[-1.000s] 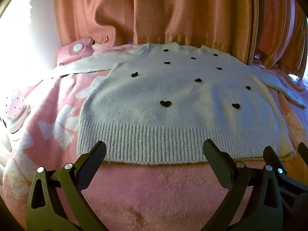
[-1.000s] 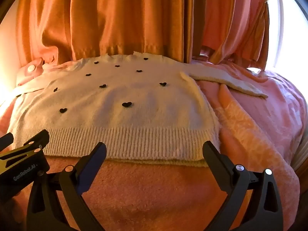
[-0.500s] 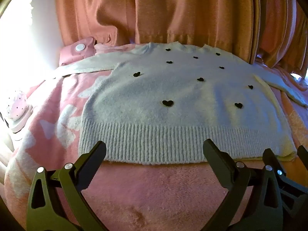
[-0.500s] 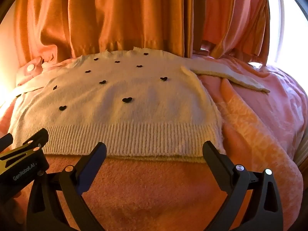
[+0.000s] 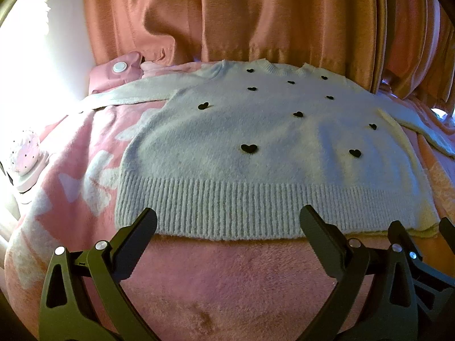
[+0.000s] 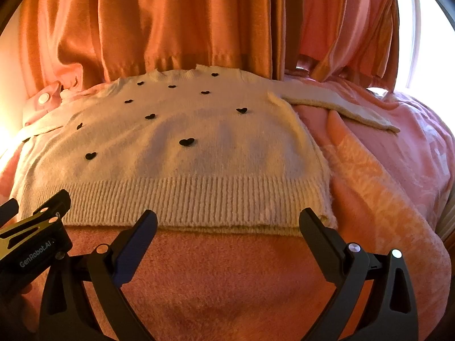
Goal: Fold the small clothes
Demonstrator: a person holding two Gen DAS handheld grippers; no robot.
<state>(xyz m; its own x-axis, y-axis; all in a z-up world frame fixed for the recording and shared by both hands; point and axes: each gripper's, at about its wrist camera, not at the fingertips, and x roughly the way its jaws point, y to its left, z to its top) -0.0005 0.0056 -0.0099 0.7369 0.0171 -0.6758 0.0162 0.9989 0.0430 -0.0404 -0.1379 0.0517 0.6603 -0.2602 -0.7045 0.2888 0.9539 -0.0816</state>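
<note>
A pale knitted sweater (image 5: 264,147) with small black hearts lies spread flat, front up, on a pink blanket (image 5: 227,278), its ribbed hem (image 5: 256,210) nearest the tools and its neckline at the far side. One sleeve stretches out to the left, the other (image 6: 341,108) to the right.

The left gripper (image 5: 227,221) sits just short of the hem, its two fingers spread wide with nothing between them; the tips overlap the hem's edge in its view, though whether they touch the cloth cannot be told. The hem's left corner is just left of its left finger.

The right gripper (image 6: 227,221) is likewise wide apart and empty, poised at the hem's near edge, with the sweater's right corner just beyond its right finger. The left tool shows at the lower left of this view, close alongside.

Behind the sweater hang orange curtains (image 5: 256,17). Far left of the left gripper stands a pink dotted object (image 5: 25,156) on a white base.
</note>
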